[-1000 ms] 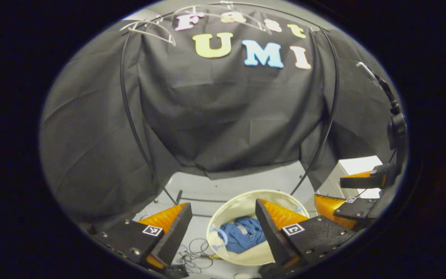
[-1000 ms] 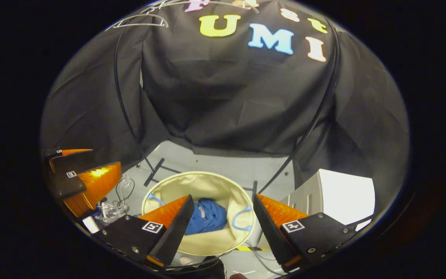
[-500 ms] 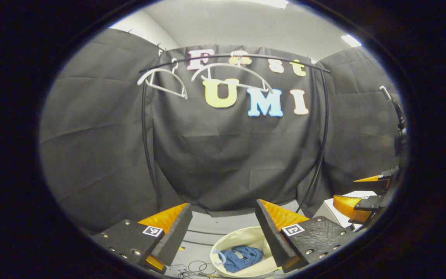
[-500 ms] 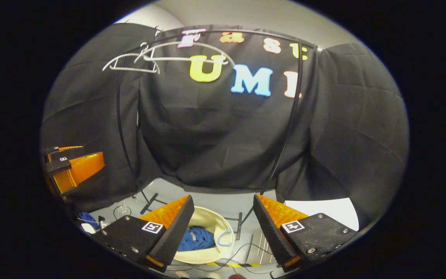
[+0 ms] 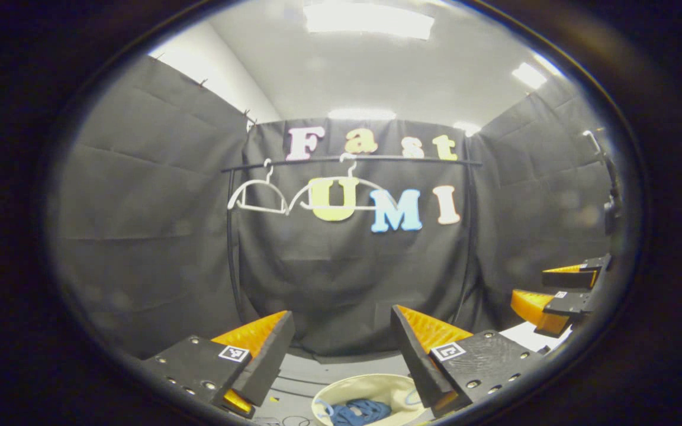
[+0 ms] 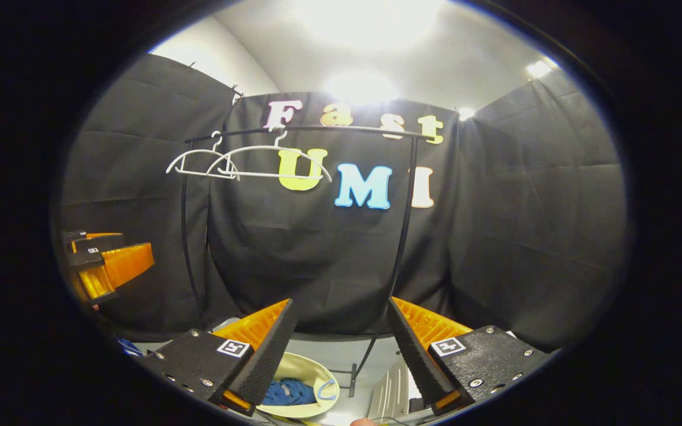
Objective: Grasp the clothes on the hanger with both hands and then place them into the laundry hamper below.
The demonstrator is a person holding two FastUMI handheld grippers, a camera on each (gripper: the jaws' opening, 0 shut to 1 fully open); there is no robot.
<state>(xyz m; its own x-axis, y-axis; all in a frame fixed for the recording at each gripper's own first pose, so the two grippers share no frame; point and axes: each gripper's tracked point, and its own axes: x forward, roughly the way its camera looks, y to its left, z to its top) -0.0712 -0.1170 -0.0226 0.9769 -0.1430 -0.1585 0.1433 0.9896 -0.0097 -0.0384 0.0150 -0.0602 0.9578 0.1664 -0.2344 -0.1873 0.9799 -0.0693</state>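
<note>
Overhead, at twelve o'clock in both views, a pale ceiling (image 5: 376, 71) with bright lights spans the booth. Below it a black clothes rail (image 5: 353, 158) crosses in front of the dark cloth, standing on thin black uprights. Two white hangers (image 5: 258, 198) hang side by side from the rail at about eleven o'clock in the left gripper view, and both are bare; in the right gripper view the same hangers (image 6: 246, 163) sit at about ten to eleven o'clock.

Down at six o'clock in the left gripper view stands the cream laundry hamper (image 5: 347, 390), on the floor, with the blue clothes (image 5: 359, 409) bundled inside it. The left gripper (image 5: 341, 349) is well above the hamper, its fingers spread wide apart with nothing between them, and the clothes show low in the gap between the fingers. In the right gripper view the hamper (image 6: 305, 370) lies at about seven o'clock, partly behind that gripper's left-hand finger, the blue clothes (image 6: 286, 391) resting inside.

The right gripper (image 6: 341, 349) is also spread wide and empty, well above the hamper. It appears again at three o'clock in the left gripper view (image 5: 557, 290), fingers apart. A white box (image 6: 391, 390) stands at five o'clock in the right gripper view, just beside the hamper.
</note>
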